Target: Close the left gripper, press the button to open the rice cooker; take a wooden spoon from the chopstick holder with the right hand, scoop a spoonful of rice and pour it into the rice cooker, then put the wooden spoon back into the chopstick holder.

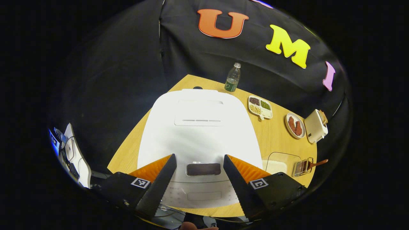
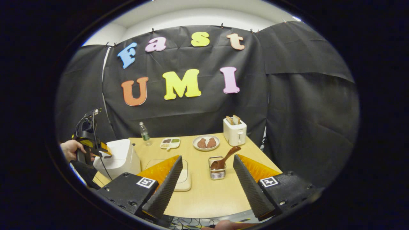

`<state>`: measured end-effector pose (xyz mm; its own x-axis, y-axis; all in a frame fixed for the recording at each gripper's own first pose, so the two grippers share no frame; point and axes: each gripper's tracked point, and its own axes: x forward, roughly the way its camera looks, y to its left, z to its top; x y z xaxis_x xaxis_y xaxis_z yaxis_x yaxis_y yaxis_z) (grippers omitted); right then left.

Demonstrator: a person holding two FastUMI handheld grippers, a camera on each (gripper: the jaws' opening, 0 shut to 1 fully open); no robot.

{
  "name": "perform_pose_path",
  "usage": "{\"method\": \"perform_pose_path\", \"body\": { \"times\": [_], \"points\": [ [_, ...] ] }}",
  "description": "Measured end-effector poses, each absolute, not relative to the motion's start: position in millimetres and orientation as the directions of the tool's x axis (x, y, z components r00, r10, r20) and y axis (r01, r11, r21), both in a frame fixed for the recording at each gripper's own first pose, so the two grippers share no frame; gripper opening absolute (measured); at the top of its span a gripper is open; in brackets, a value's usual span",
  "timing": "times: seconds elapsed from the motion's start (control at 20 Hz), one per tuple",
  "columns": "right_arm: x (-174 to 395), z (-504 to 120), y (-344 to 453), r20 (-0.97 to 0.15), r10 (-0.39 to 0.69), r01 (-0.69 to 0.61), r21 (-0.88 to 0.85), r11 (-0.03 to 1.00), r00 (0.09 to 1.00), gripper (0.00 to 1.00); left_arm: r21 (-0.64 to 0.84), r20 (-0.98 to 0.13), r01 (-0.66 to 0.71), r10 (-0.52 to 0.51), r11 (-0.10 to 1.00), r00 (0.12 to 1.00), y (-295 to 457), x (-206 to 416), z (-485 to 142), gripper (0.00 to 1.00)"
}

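Note:
The white rice cooker (image 1: 198,127) stands shut at the table's left, its dark button (image 1: 203,169) on the front of the lid. My left gripper (image 1: 198,156) hovers open just over the lid, a finger on either side of the button. In the right gripper view a hand holds the left gripper (image 2: 101,150) at the cooker (image 2: 118,158). A wooden spoon (image 2: 225,158) leans in the wire chopstick holder (image 2: 217,172). My right gripper (image 2: 207,156) is open, well short of the holder. A clear container of rice (image 2: 186,179) lies between cooker and holder.
Along the back of the wooden table (image 2: 207,195) stand a water bottle (image 2: 144,131), a divided dish of beans (image 2: 170,142), a plate of brown food (image 2: 206,142) and a white toaster (image 2: 235,131) with bread. Black cloth walls close in behind and to the right.

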<state>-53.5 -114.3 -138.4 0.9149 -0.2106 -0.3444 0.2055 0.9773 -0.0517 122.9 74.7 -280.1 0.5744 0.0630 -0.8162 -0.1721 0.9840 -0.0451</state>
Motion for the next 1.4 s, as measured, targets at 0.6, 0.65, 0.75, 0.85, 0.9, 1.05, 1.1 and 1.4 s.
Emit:
{"method": "perform_pose_path", "body": {
  "times": [0.6,0.65,0.75,0.85,0.9,1.05,1.1,1.4],
  "points": [
    [-27.4,-174.5,-81.3,-0.431,-0.063,0.069,-0.001,0.998,0.9,1.0,0.014,-0.7,-0.135,0.106,0.991,0.706,70.2,126.3,-285.9,1.0],
    [-22.3,-174.2,-76.6,-0.431,-0.043,0.049,0.003,0.999,0.901,1.0,0.0,-0.682,-0.152,0.112,0.988,0.723,71.0,127.2,-284.0,1.0],
    [-8.3,-164.2,-68.4,-0.4,-0.01,0.018,0.015,1.0,0.917,1.0,0.023,-0.664,-0.16,0.135,0.987,0.736,74.3,127.6,-281.8,0.99],
    [3.7,-159.8,-62.7,-0.379,0.017,-0.006,0.03,1.0,0.925,1.0,0.022,-0.66,-0.186,0.154,0.982,0.736,76.1,123.0,-279.2,1.0],
    [8.3,-160.0,-59.7,-0.379,0.035,-0.022,0.037,0.999,0.925,1.0,0.015,-0.661,-0.196,0.157,0.981,0.733,75.4,124.1,-279.7,1.0],
    [18.5,-156.2,-60.2,-0.367,0.066,-0.062,0.023,0.998,0.928,1.0,-0.034,-0.653,-0.203,0.132,0.979,0.746,68.6,125.2,-270.4,0.99],
    [22.6,-155.0,-61.3,-0.362,0.073,-0.07,0.022,0.997,0.929,1.0,-0.051,-0.648,-0.211,0.129,0.976,0.75,66.6,125.3,-266.6,0.97],
    [50.2,-136.3,-71.9,-0.273,0.118,-0.122,0.001,0.992,0.955,0.96,-0.013,-0.512,-0.188,0.155,0.982,0.845,42.5,121.9,-198.9,0.95]
  ]
}}
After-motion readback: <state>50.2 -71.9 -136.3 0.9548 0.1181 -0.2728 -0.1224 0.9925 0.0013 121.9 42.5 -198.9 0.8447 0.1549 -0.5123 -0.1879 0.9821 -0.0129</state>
